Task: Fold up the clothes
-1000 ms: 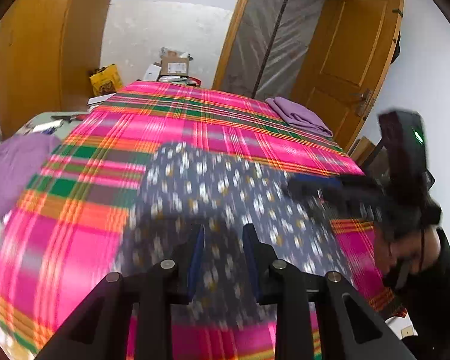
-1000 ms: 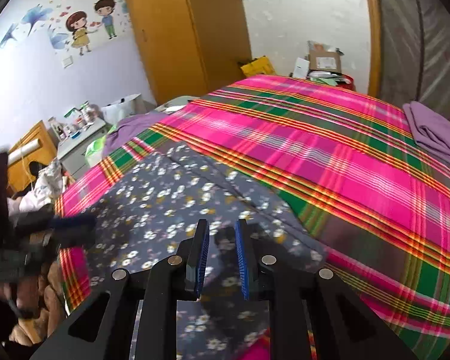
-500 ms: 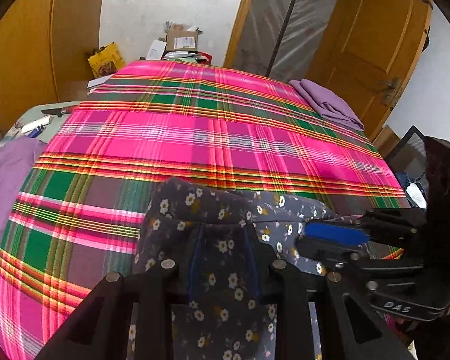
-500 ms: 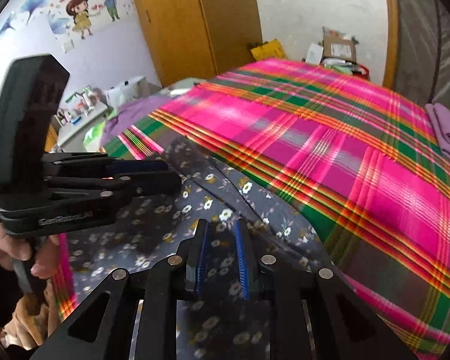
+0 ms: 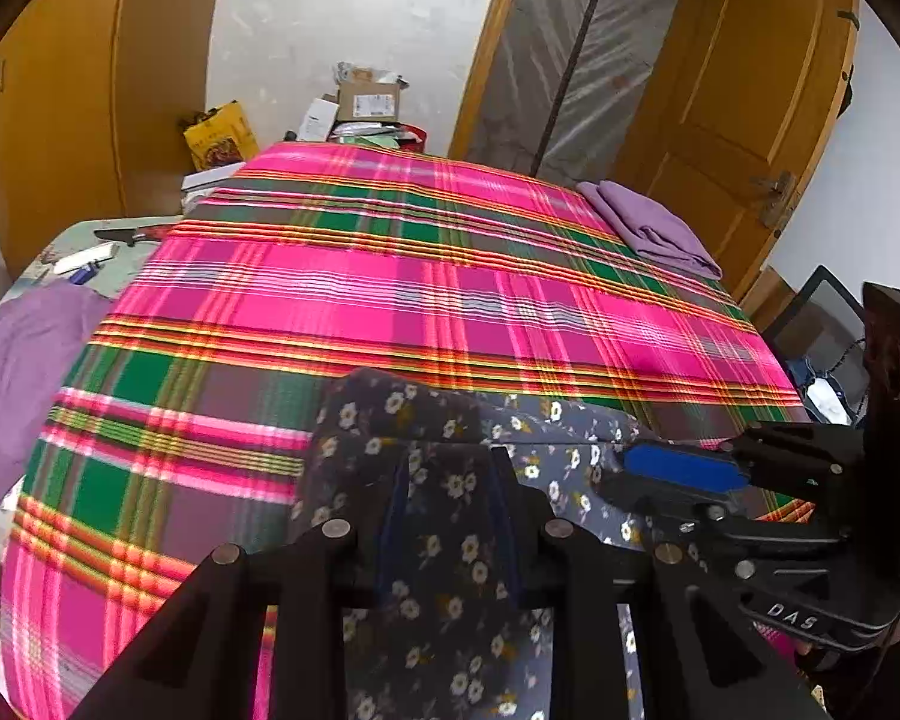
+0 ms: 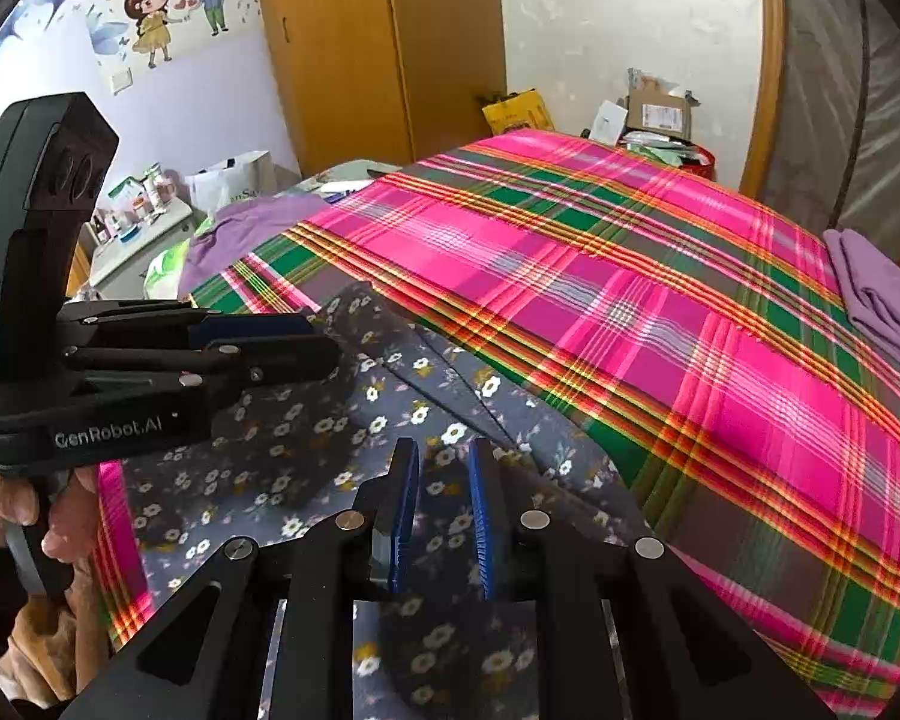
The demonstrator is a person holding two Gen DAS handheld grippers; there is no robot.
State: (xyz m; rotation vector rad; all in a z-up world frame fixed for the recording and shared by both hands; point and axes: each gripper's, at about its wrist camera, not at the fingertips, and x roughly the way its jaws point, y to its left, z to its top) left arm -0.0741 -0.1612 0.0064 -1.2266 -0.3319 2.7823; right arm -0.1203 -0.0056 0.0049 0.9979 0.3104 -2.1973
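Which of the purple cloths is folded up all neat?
The folded purple cloth at the far right edge of the pink plaid bed cover. It lies in flat, tidy layers, while the other crumpled purple cloth hangs loosely off the left side.

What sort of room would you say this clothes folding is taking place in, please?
Most likely a bedroom in a home. A bed with a pink plaid bedspread fills the room, a wooden wardrobe stands against the wall, and a cartoon couple wall sticker decorates the wall beside it.
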